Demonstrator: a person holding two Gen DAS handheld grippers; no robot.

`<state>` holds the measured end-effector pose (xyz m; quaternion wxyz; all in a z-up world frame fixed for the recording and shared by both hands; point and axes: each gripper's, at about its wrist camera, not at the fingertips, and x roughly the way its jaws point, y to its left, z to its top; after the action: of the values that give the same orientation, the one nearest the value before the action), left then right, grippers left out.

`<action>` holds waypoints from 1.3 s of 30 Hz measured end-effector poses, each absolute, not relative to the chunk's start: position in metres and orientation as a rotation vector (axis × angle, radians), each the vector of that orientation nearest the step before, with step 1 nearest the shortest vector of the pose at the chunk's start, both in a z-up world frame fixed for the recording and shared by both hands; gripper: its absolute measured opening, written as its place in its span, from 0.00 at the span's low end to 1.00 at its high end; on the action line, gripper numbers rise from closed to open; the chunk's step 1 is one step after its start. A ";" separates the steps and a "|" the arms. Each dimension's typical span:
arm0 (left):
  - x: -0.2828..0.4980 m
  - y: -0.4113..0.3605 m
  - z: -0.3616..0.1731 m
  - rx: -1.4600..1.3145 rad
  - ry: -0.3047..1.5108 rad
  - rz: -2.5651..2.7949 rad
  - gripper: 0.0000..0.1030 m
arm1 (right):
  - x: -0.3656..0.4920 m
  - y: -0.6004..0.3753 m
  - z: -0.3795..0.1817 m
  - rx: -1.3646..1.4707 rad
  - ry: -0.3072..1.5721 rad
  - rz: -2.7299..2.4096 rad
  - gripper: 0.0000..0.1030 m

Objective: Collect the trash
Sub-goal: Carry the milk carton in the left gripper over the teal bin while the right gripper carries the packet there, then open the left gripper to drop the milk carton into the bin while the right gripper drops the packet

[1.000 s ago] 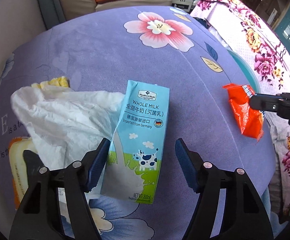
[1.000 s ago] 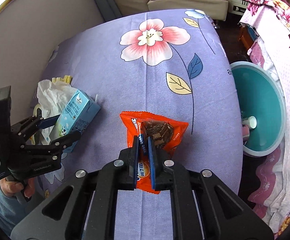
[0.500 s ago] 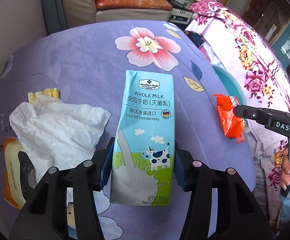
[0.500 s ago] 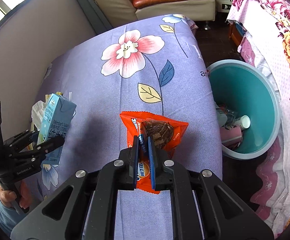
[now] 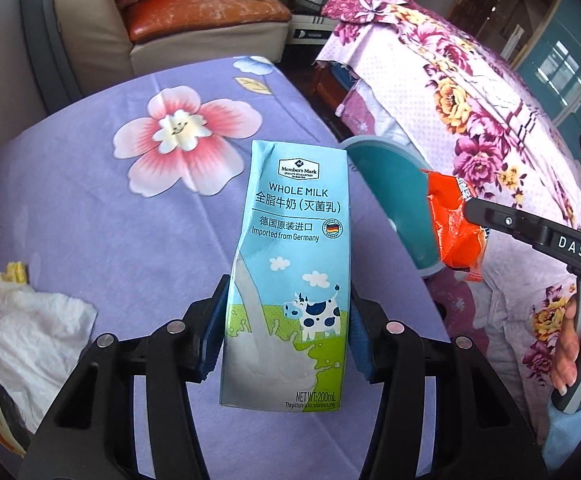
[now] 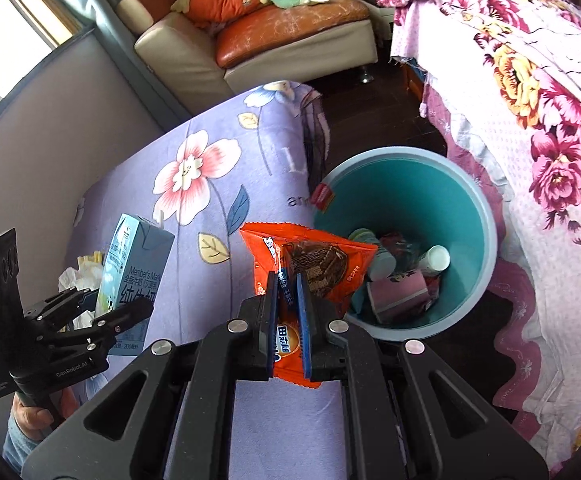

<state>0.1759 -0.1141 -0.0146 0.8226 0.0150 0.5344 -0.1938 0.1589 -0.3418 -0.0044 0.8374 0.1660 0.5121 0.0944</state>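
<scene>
The left gripper [image 5: 286, 336] pinches a milk carton [image 5: 290, 268] between its fingers, while the right gripper [image 6: 288, 312] pinches an orange snack bag [image 6: 310, 268], the bin [image 6: 406, 200] just beyond its fingertips.

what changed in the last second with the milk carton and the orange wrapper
The left tool closed on the milk carton and lifted it off the purple cloth, carrying it toward the teal bin. The right tool carried the orange wrapper the same way, to the bin's edge. The wrapper stayed clamped; the white tissue stayed on the cloth.
</scene>
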 end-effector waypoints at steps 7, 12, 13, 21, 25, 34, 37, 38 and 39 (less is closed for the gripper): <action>0.198 -0.182 -0.017 0.057 1.132 -0.487 0.52 | 0.166 -0.387 0.005 0.375 1.041 0.135 0.09; 0.211 -0.219 -0.024 0.079 1.141 -0.528 0.52 | 0.173 -0.412 0.001 0.396 1.037 0.099 0.09; 0.213 -0.224 -0.025 0.086 1.142 -0.534 0.52 | 0.174 -0.415 0.000 0.397 1.039 0.093 0.09; 0.230 -0.254 -0.039 0.118 1.157 -0.559 0.52 | 0.183 -0.435 -0.011 0.407 1.052 0.060 0.09; 0.234 -0.263 -0.044 0.120 1.164 -0.573 0.53 | 0.186 -0.441 -0.013 0.408 1.054 0.045 0.09; 0.241 -0.259 -0.044 0.082 1.153 -0.566 0.74 | 0.190 -0.445 -0.020 0.399 1.070 0.029 0.09; 0.242 -0.253 -0.042 0.072 1.149 -0.551 0.78 | 0.192 -0.444 -0.022 0.396 1.075 0.030 0.09; 0.242 -0.251 -0.042 0.066 1.153 -0.548 0.79 | 0.193 -0.442 -0.023 0.395 1.078 0.031 0.09; 0.243 -0.249 -0.042 0.060 1.155 -0.546 0.79 | 0.194 -0.442 -0.024 0.393 1.080 0.032 0.09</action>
<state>0.2427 -0.2485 -0.0421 0.8023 0.0282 0.5391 -0.2547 0.1936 -0.4416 -0.0236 0.8392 0.1860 0.5108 0.0151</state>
